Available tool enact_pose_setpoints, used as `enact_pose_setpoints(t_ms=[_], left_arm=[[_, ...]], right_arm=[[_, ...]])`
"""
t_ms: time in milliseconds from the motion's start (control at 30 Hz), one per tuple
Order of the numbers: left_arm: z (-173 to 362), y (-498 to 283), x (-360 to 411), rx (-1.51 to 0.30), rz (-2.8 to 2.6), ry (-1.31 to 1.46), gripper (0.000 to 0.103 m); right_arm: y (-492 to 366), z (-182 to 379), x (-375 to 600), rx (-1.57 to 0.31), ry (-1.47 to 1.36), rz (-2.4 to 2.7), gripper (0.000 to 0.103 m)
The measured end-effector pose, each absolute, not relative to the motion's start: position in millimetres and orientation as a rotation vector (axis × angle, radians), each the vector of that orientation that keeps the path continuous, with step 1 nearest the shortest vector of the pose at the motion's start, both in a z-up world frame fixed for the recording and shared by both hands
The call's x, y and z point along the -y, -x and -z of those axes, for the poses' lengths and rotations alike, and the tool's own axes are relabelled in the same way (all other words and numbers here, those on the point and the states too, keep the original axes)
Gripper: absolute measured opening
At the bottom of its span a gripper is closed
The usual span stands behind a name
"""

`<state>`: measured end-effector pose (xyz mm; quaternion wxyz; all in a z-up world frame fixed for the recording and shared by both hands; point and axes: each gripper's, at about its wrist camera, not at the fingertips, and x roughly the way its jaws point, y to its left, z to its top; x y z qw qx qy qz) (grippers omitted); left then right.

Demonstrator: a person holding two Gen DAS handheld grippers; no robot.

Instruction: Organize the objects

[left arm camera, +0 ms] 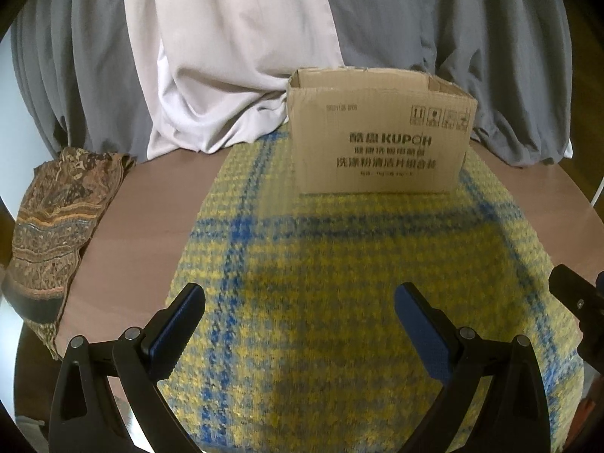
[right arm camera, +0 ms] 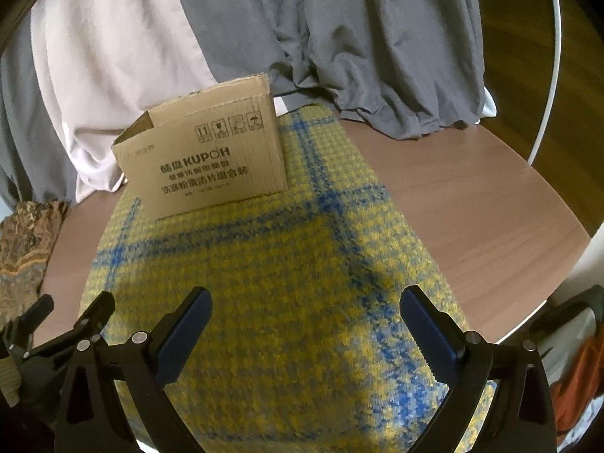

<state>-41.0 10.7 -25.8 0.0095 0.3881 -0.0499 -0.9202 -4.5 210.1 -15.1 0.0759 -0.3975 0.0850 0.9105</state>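
A yellow and blue checked woven cloth [left arm camera: 339, 283] lies spread on the brown table; it also shows in the right wrist view [right arm camera: 271, 287]. An open cardboard box [left arm camera: 381, 132] printed KUPOH stands on the cloth's far end, also seen in the right wrist view [right arm camera: 204, 162]. A folded brown patterned cloth [left arm camera: 56, 219] lies at the table's left edge, partly visible in the right wrist view [right arm camera: 26, 241]. My left gripper [left arm camera: 300, 302] is open and empty above the near part of the checked cloth. My right gripper [right arm camera: 305, 305] is open and empty beside it, to the right.
Grey and pale pink fabric [left arm camera: 234, 56] hangs behind the table and bunches on its far edge. Bare brown table [right arm camera: 472, 219] lies right of the checked cloth. A white curved tube [right arm camera: 547, 105] stands at the far right. An orange item [right arm camera: 577, 377] lies below the table's right edge.
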Motion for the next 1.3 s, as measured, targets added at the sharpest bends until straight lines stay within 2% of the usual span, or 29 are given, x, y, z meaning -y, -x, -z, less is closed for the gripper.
enact_pose_setpoints(t_ms=[267, 533, 1300], left_arm=[[40, 32, -7, 0.144, 2.865, -1.224, 0.102], [53, 34, -7, 0.106, 2.849, -1.294, 0.102], [58, 30, -12, 0.159, 2.85, -1.31, 0.102]], right_arm=[[-1, 23, -202, -0.194, 1.197, -2.746, 0.1], [-5, 36, -202, -0.213, 1.237, -2.738, 0.1], [-8, 44, -203, -0.224, 1.27, -2.731, 0.1]])
